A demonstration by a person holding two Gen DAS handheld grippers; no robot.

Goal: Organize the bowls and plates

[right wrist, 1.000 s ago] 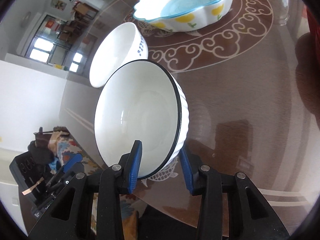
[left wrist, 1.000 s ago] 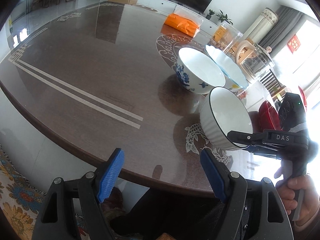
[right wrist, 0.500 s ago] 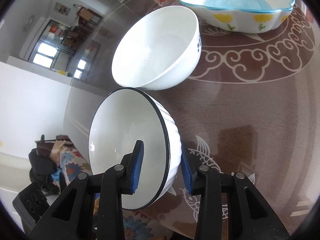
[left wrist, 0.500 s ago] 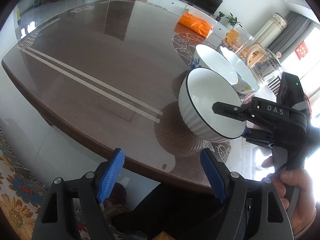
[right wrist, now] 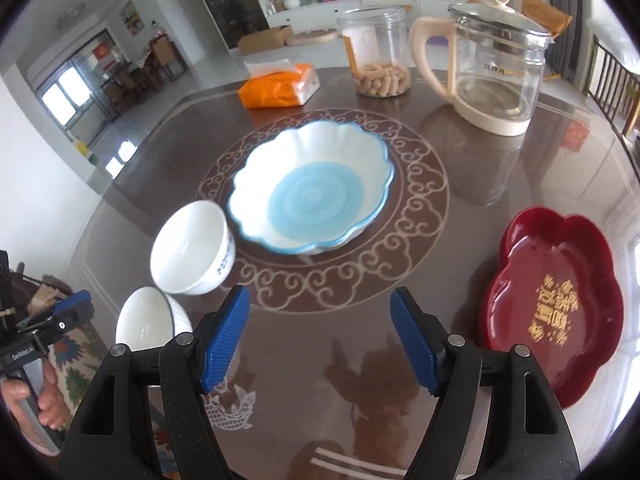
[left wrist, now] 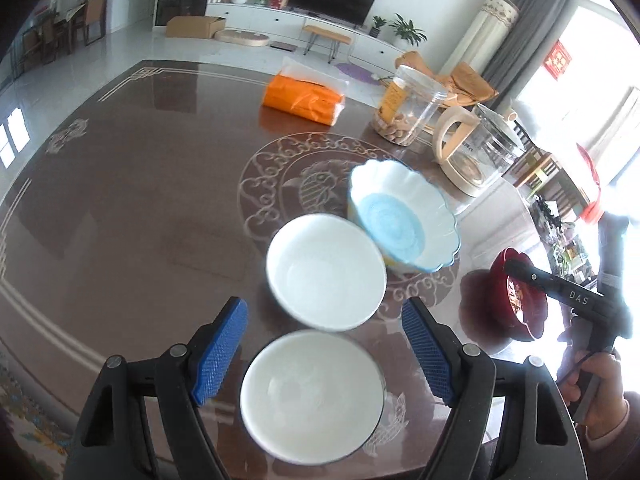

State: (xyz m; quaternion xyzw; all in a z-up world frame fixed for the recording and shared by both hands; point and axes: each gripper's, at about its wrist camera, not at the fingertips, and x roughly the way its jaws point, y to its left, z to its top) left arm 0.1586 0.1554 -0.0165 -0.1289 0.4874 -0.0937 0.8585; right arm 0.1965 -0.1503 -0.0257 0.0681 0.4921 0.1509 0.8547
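Note:
A ribbed white bowl with a dark rim (left wrist: 312,396) (right wrist: 150,326) stands on the table near its front edge, between the fingers of my open left gripper (left wrist: 326,354), untouched. Behind it stands a white bowl with blue flowers (left wrist: 326,272) (right wrist: 192,248). Further back is a scalloped white and blue bowl (left wrist: 402,222) (right wrist: 310,196). A dark red lobed plate (right wrist: 554,314) (left wrist: 520,300) lies at the right. My right gripper (right wrist: 320,344) is open and empty over bare table, left of the red plate; it also shows in the left wrist view (left wrist: 576,300).
At the back of the dark round table (right wrist: 472,184) are a glass kettle (right wrist: 492,68), a clear jar of snacks (right wrist: 378,54) and an orange tissue pack (right wrist: 280,86). The table edge runs just below the ribbed bowl.
My right gripper has let go of the ribbed bowl, set down near the front edge, and moved right, opening wide. My left gripper has swung over that bowl.

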